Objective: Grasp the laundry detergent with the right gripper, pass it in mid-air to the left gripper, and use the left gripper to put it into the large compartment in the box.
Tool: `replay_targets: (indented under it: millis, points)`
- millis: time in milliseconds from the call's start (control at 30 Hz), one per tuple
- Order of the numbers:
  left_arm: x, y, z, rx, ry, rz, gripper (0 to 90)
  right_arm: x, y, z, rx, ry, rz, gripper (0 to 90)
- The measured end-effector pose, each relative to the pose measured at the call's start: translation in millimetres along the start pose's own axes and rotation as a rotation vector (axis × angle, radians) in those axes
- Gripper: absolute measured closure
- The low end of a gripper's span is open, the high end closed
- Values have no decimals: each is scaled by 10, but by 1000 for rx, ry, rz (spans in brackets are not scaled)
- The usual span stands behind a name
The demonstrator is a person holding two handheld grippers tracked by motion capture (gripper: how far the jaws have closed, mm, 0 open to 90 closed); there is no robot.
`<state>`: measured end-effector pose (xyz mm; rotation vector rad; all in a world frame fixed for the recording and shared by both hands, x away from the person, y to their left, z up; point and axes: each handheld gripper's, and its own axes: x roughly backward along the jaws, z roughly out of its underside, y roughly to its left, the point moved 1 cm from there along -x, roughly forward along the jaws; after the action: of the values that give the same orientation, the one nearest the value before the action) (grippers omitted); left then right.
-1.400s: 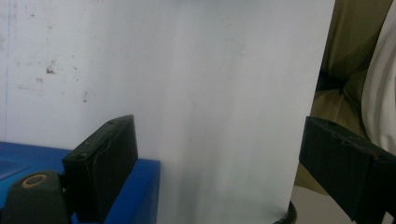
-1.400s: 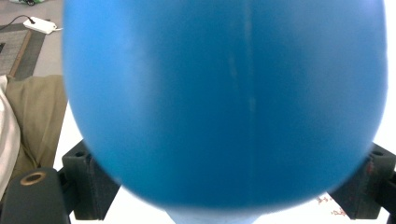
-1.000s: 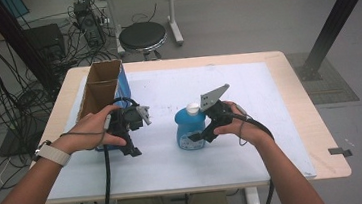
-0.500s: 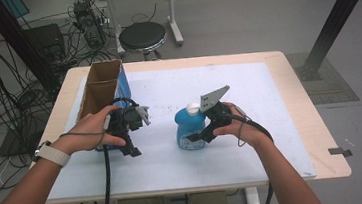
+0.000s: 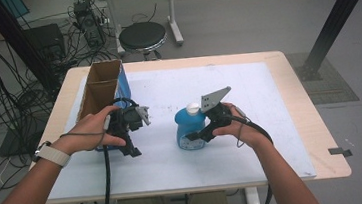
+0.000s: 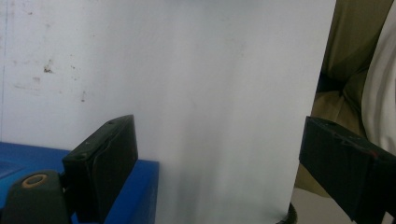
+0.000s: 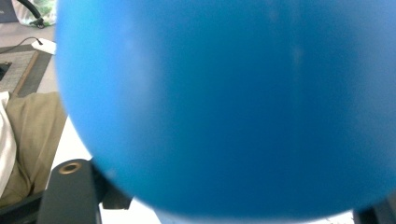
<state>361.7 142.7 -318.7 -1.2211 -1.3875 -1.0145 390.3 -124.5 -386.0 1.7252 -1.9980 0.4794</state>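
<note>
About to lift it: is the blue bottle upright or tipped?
Upright: the blue bottle stands on its base on the white mat, white cap on top.

The blue bottle (image 5: 189, 127) looks like smooth plastic with a faint sheen, topped by a white plastic cap (image 5: 193, 108). The box (image 5: 98, 92) is brown cardboard, matt and raw inside, with a printed blue outer face. The bench (image 5: 305, 115) has a pale wood-look top, and the white sheet (image 5: 178, 89) over it is matt and lightly stained. In the left gripper view the left tongs (image 6: 238, 172) are black matt plastic with scuffed edges. The stool seat (image 5: 142, 35) looks like dark, dull padding.
</note>
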Motion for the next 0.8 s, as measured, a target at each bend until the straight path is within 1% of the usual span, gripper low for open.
replay_targets:
  millis: [433,600,800]
  points:
    - [-4,2,7,3,0,1,120,-9,-7,25,-9,-34,-1,279]
    - [-3,2,10,3,-2,0,121,-17,-5,22,1,-34,-4,296]
    - [-9,-1,12,5,0,1,120,-26,-2,41,-7,-43,-6,303]
